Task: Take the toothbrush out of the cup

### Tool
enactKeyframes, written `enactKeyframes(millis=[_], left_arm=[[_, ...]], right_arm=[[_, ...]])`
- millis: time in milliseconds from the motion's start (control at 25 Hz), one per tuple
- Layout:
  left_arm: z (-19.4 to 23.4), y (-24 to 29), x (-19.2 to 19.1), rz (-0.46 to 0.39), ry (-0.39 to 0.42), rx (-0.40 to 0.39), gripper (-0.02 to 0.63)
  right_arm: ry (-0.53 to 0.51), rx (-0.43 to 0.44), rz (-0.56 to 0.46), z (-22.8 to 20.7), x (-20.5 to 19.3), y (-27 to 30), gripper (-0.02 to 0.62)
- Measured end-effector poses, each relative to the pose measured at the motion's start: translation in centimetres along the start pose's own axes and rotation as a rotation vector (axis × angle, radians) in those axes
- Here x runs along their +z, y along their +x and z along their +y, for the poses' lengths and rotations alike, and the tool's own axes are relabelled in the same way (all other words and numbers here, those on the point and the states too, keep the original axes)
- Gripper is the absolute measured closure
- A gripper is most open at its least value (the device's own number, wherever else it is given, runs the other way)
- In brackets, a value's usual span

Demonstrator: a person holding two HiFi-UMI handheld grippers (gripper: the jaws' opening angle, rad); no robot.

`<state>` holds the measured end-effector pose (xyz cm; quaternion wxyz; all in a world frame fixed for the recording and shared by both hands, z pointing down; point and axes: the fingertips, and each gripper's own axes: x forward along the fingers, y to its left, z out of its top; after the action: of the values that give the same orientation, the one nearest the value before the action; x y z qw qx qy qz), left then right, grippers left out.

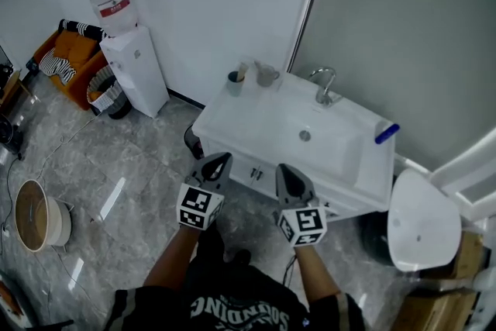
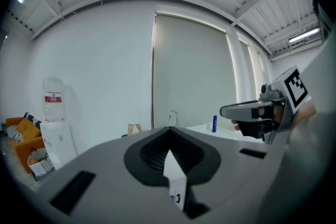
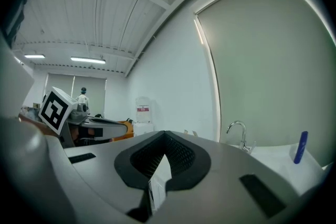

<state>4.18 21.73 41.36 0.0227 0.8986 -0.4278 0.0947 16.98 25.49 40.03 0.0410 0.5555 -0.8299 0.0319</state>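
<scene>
I see cup [image 1: 235, 83] at back-left corner on vanity [image 1: 232, 124], faucet [image 1: 324, 86] right of it, dispenser [image 1: 133, 70] left of vanity.

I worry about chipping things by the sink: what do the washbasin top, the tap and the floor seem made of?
Washbasin top: white, smooth, faintly glossy, likely ceramic or moulded resin; which one is unclear. Tap: silvery curved spout with bright highlights, probably chromed metal. Floor: grey veined slabs with joint lines and light reflections, apparently polished stone-look tile.

Grey left gripper [image 1: 224, 157], black-and-white marker cube [image 1: 200, 207]
</scene>
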Motion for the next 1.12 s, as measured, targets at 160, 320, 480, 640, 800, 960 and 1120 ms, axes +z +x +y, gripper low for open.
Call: enactKeyframes(millis=[160, 320, 480, 640, 800, 960, 1120], left_arm=[[1.2, 0.4, -0.1, -0.005, -0.003, 0.005, 0.609], [3.2, 1.7, -0.2, -0.009, -0.011, 0.001, 0.609], [6.0, 3.8, -0.4, -0.006, -0.013, -0.02, 0.609], [9.4, 6.4, -0.8, 0.008, -0.017, -0.053, 0.609], [12.4, 10.2, -1.0, 0.017, -0.026, -0.11, 0.609], [14.9, 14.2, -0.6, 0.023, -0.019, -0.175, 0.609], [16.4, 17.1, 0.4, 0.017, -0.006, -0.235, 0.609]], right_arm=[[-0.004, 0.0, -0.005, 0.2, 0.1, 1.5, 0.601], [-0.015, -0.004, -0.003, 0.2, 0.3, 4.0, 0.601], [-0.016, -0.023, 0.007, 0.0, 0.3, 7.5, 0.601], [-0.001, -0.064, 0.007, -0.4, 0.5, 11.4, 0.601], [0.011, -0.117, 0.022, -1.2, 0.4, 15.6, 0.601], [0.028, -0.176, 0.029, -2.6, 0.8, 19.1, 0.601], [0.04, -0.234, 0.037, -4.0, 1.2, 21.3, 0.601]])
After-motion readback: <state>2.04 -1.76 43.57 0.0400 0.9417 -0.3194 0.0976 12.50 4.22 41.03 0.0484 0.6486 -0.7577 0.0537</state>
